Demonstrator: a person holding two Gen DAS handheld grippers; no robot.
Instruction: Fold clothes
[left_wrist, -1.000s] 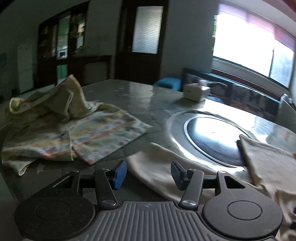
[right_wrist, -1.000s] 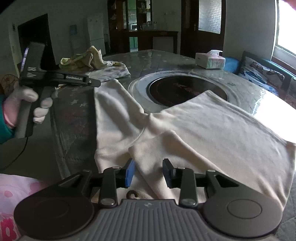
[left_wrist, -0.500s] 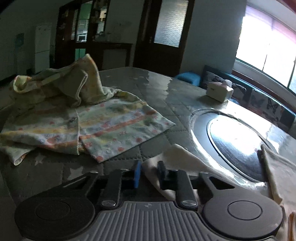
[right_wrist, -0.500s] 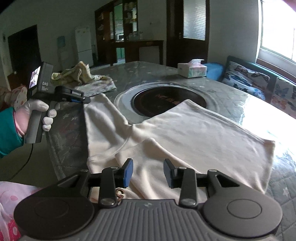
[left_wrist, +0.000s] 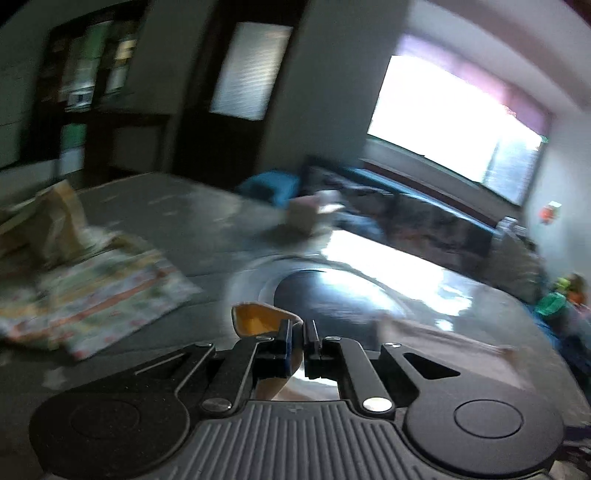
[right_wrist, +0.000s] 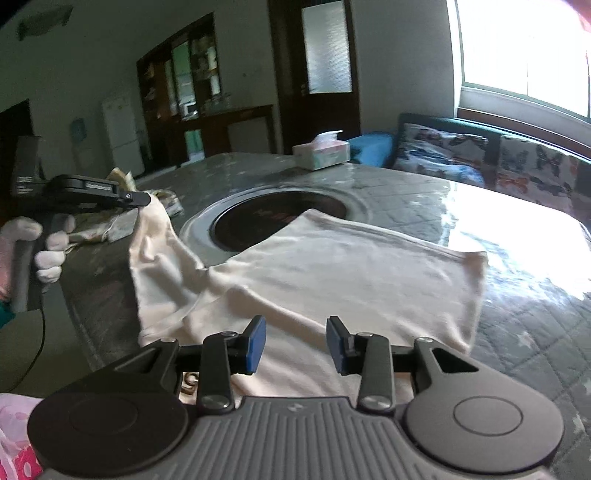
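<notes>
A cream shirt (right_wrist: 332, 266) lies spread on the table, partly over the round inset hob (right_wrist: 273, 218). My left gripper (left_wrist: 298, 341) is shut on the end of the shirt's sleeve (left_wrist: 258, 319) and holds it lifted off the table. It also shows in the right wrist view (right_wrist: 138, 199), with the sleeve (right_wrist: 155, 240) hanging from it. My right gripper (right_wrist: 295, 341) is open and empty, hovering just above the shirt's near edge.
A floral patterned garment (left_wrist: 88, 302) lies bunched at the table's left. A tissue box (right_wrist: 321, 151) stands at the far side. The hob ring (left_wrist: 332, 291) sits mid-table. A sofa with butterfly cushions (right_wrist: 480, 162) runs under the window beyond the table.
My left gripper has closed on the sleeve end and lifted it off the table, swinging right; its view is blurred. My right gripper has stayed open over the shirt's near edge.
</notes>
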